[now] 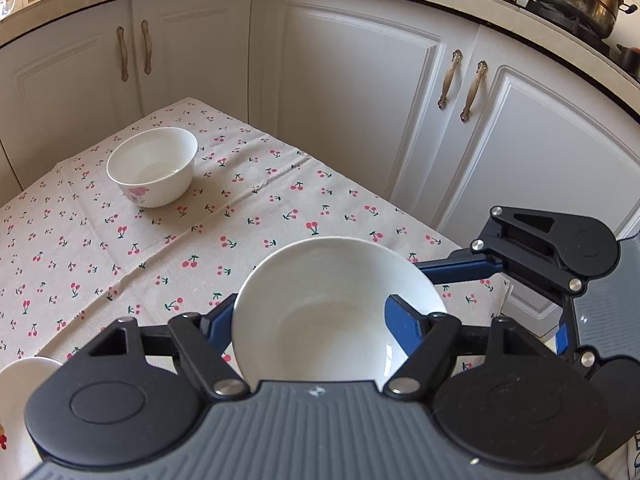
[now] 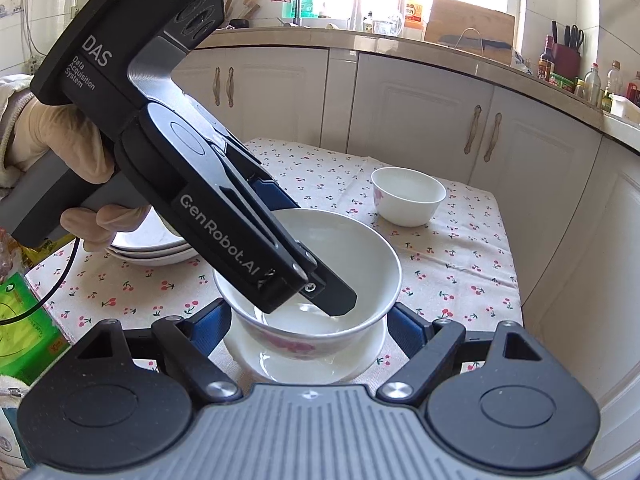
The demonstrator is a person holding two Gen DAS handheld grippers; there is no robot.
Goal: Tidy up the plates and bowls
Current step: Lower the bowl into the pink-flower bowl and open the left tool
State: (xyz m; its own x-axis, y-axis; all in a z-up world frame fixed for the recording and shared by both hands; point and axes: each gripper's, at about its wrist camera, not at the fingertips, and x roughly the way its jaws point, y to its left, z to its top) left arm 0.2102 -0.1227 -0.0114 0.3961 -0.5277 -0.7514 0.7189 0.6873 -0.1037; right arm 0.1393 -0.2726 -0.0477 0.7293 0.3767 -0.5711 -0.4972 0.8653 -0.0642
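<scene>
Your left gripper (image 2: 320,300) is clamped on the rim of a white bowl (image 2: 312,264), held just above a second bowl (image 2: 304,364) on the cherry tablecloth (image 1: 120,248). Your right gripper (image 2: 308,320) straddles that lower bowl, pads apart and not pressing it; a third bowl (image 1: 152,166) sits well beyond

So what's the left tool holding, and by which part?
A white bowl, pinched by its wall at the rim: one finger inside, the other outside.

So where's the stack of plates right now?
In the right wrist view, the stack of plates sits on the tablecloth at the left, behind the gloved hand.
</scene>
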